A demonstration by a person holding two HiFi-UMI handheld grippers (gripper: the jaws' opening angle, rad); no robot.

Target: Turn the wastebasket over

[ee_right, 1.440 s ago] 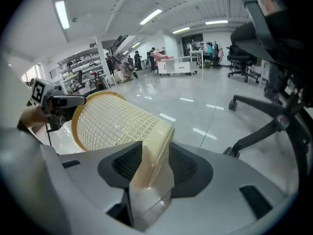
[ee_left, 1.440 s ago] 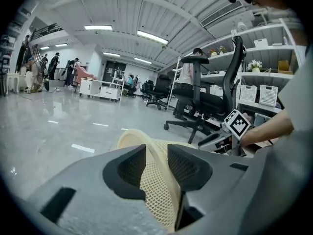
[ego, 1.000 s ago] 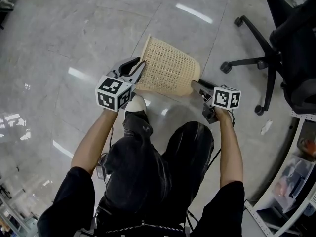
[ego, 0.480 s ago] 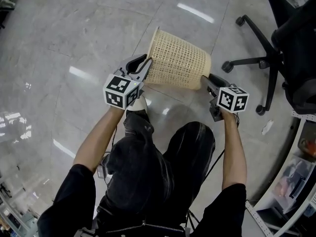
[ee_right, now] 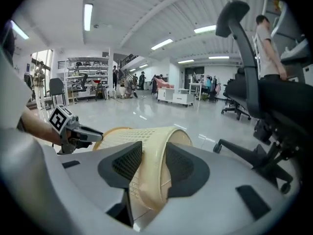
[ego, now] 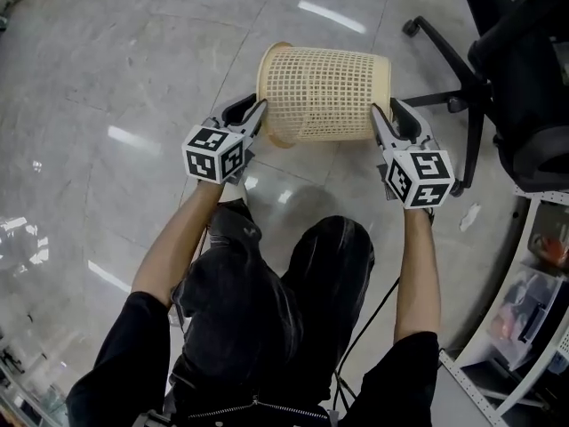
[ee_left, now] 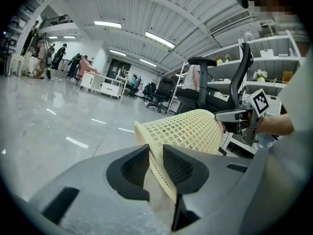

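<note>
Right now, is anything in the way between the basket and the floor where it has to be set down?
Nothing visible. The basket lies on its side in the air over bare floor. The chair has its legs on the floor just to the right, not under the basket.

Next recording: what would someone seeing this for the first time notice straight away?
A cream lattice plastic wastebasket lies on its side, centre of the head view, held over the glossy grey floor. The left gripper grips its open rim, jaws having just eased wider; the right gripper grips its base end, jaws having just tightened slightly. A black office chair stands at upper right.
</note>
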